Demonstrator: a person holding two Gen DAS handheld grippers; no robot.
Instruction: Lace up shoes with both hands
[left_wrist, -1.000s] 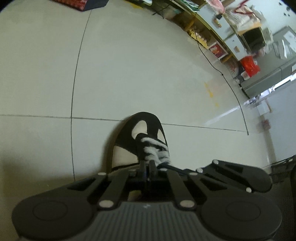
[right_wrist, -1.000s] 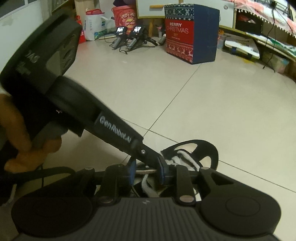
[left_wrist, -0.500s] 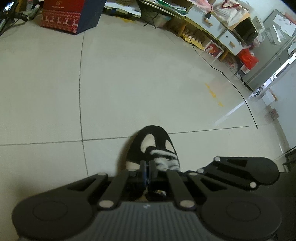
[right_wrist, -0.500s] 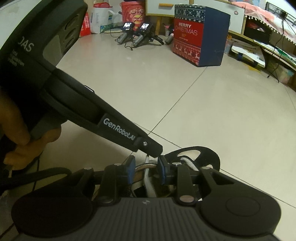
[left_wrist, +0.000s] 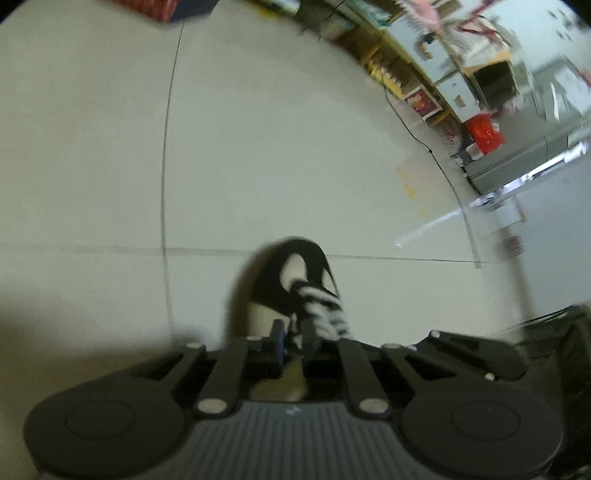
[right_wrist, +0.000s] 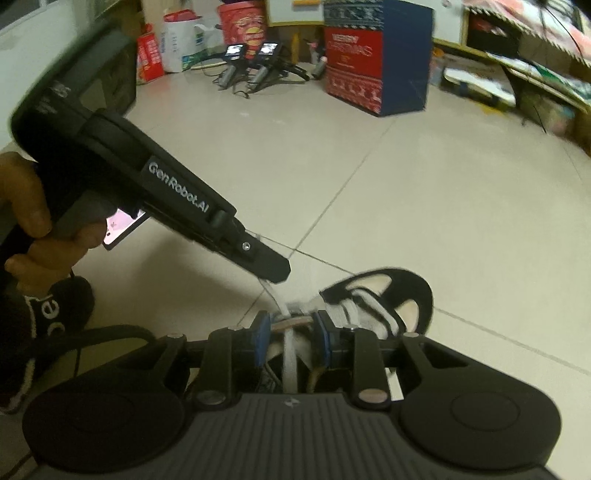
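Floor (right_wrist: 443, 206) smooth shiny tile. Shoe (right_wrist: 406, 291) soft matt cloth (fuzzy black parts), laces (left_wrist: 325, 314) woven cloth.

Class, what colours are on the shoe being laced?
Black and white shoe; clearest in the right wrist view.

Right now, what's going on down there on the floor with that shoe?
A person is lacing a black and white shoe on the tiled floor, one handheld gripper per hand. The left gripper hovers over a strand of white lace, its jaws opening. The right gripper straddles that strand without clearly pinching it.
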